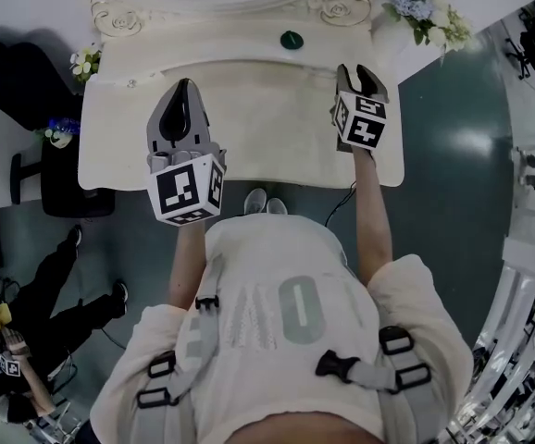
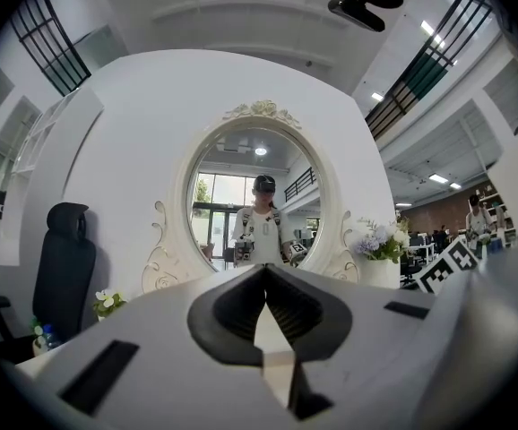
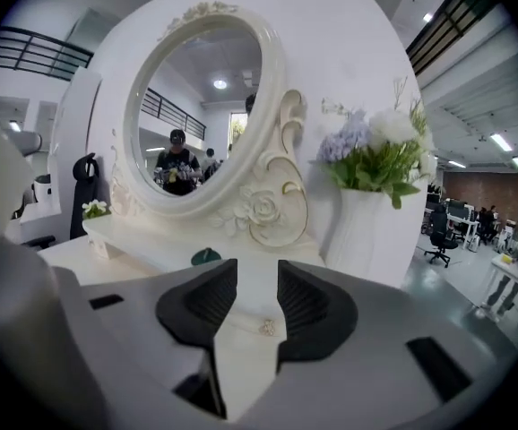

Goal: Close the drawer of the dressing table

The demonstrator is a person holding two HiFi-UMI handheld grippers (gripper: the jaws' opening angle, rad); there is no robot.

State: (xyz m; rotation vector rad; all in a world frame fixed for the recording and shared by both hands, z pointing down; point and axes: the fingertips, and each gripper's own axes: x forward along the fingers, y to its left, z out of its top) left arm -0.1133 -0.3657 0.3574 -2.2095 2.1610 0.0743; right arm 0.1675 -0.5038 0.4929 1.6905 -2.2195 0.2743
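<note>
The white dressing table fills the top of the head view, and both grippers hover over its top. My left gripper is on the left with its jaws shut and nothing between them; its tips meet in front of the oval mirror. On the right, my right gripper stands open with a clear gap. A small flower-shaped drawer knob shows through that gap, beyond the tips and untouched. A matching knob sits at the table's left. Whether a drawer stands out, I cannot tell.
A green dish lies on the back shelf. A white vase of flowers stands at the right end, a small flower posy at the left end. A black chair is beside the table's left; another person stands at lower left.
</note>
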